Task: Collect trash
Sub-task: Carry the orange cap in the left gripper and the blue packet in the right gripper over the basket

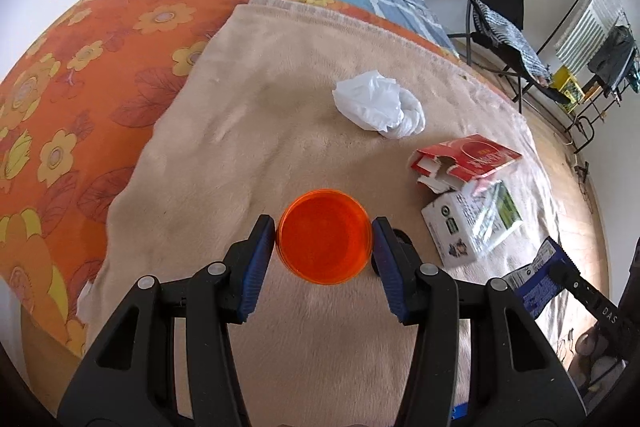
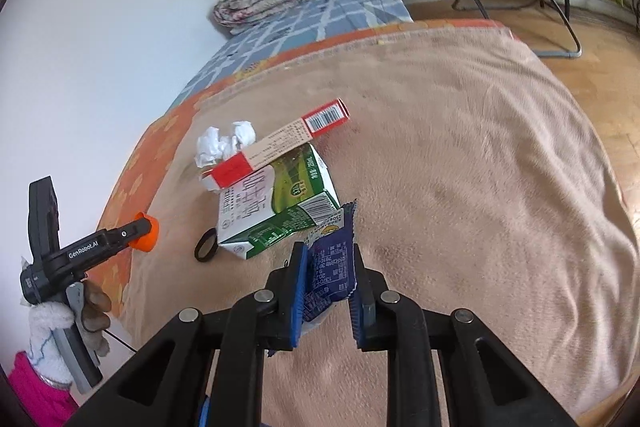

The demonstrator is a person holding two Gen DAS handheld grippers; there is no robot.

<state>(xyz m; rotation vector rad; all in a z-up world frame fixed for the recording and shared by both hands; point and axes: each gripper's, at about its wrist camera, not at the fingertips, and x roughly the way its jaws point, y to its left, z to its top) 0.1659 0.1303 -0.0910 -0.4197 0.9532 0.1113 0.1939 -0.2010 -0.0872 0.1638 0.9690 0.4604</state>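
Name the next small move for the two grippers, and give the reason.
Probably drop the blue wrapper from the right gripper into the orange cup in the left gripper: both already hold their items, while the milk carton remains on the blanket.

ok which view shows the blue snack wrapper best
The right wrist view: the blue snack wrapper sits centre frame, clamped in the right gripper, its printed back plain to see. The left wrist view catches only part of it at the right edge, behind that gripper's finger.
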